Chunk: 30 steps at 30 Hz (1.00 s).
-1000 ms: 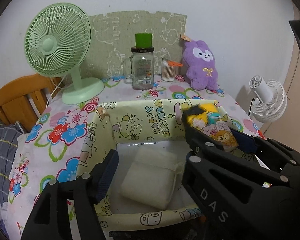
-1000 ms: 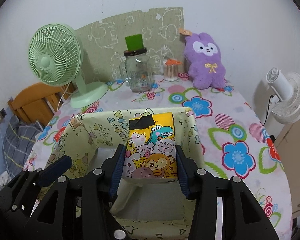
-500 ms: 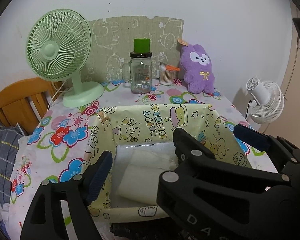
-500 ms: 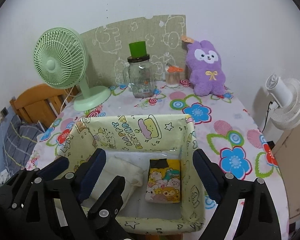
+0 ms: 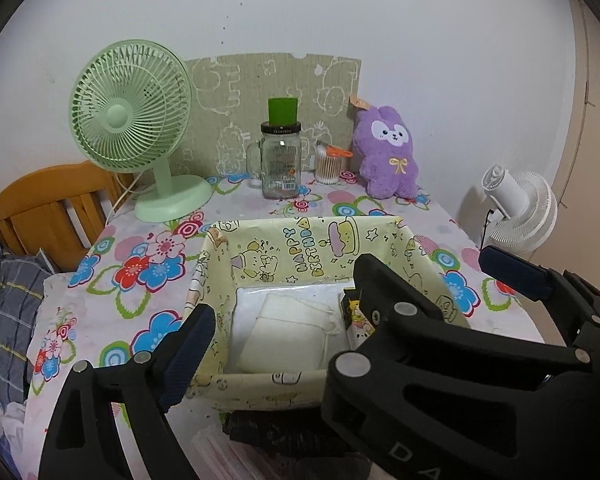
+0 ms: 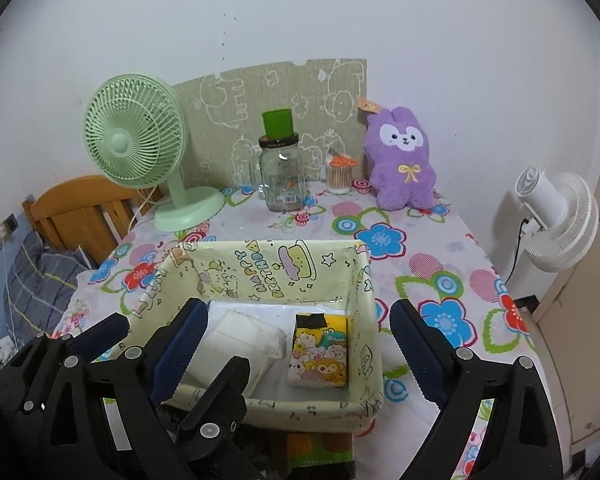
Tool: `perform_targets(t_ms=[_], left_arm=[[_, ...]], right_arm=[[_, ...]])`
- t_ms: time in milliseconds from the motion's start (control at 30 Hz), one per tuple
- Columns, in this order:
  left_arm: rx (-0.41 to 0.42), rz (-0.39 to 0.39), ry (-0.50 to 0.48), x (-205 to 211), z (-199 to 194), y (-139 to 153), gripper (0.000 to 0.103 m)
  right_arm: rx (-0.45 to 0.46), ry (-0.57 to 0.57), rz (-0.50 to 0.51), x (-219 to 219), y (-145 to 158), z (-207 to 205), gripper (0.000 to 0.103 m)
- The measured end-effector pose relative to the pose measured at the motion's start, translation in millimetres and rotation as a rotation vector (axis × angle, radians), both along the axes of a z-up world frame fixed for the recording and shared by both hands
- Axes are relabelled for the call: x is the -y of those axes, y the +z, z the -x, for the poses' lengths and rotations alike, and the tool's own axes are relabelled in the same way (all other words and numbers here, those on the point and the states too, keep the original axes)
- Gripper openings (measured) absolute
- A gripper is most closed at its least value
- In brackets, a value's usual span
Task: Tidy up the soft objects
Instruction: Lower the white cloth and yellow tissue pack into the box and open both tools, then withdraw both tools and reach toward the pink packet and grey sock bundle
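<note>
I judge the tissue pack [image 6: 318, 354] step done: the pack with the cartoon animals lies flat on the floor of the yellow fabric box [image 6: 364, 280], in its right half and just beside the right wall, and nothing grips it. My right gripper [image 6: 296, 344] hangs above the near edge of the box with its jaws spread wide, one finger over the left part of the box and the other outside the right wall, holding nothing. My left gripper [image 5: 340, 304] is released and empty as well; its left finger sits near the box's left front corner, while its far finger reaches out past the right wall (from that view the right gripper's arm covers most of the pack). A folded white cloth [image 6: 240, 340] lies in the left half of the box, beside the pack and, as far as I can tell, not overlapping it. So two soft things are in. The next soft thing I can see is the purple plush rabbit [image 6: 402, 160], upright against the wall at the back of the flowered table [image 6: 440, 280], well apart from the box. Fetching it would, I think, call for a long reach over the box and past the glass jar [image 6: 282, 178] and the small tub of cotton swabs [image 6: 339, 176] next to it, then a gentle squeeze on its body.
</note>
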State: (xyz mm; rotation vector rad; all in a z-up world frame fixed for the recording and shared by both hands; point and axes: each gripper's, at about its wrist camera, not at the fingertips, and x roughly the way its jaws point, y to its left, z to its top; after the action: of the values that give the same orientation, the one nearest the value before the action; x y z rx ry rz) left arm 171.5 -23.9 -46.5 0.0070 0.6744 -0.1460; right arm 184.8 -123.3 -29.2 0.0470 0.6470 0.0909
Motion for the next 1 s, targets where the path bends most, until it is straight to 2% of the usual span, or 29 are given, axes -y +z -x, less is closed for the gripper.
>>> perform_targets(t_ms=[133, 267, 400, 1000], left_arm=[[0.022, -0.014, 0.003, -0.4, 11.9, 6.8, 0.094], [0.046, -0.024, 0.020, -2.7, 22.8, 11.1, 0.100], [0.053, -0.007, 0.016, -6.1, 33.4, 15.8, 0.100], [0.127, -0.024, 0.022, -10.8, 84.3, 30.8, 0.102]], right_arm=[[0.019, 0.002, 0.010, -1.8, 7.3, 11.7, 0.095], [0.044, 0.013, 0.027, -3.7, 14.2, 25.0, 0.098], [0.073, 0.020, 0.041, -6.1, 22.3, 38.5, 0.099], [0.133, 0.057, 0.035, -13.0, 40.4, 89.8, 0.101]])
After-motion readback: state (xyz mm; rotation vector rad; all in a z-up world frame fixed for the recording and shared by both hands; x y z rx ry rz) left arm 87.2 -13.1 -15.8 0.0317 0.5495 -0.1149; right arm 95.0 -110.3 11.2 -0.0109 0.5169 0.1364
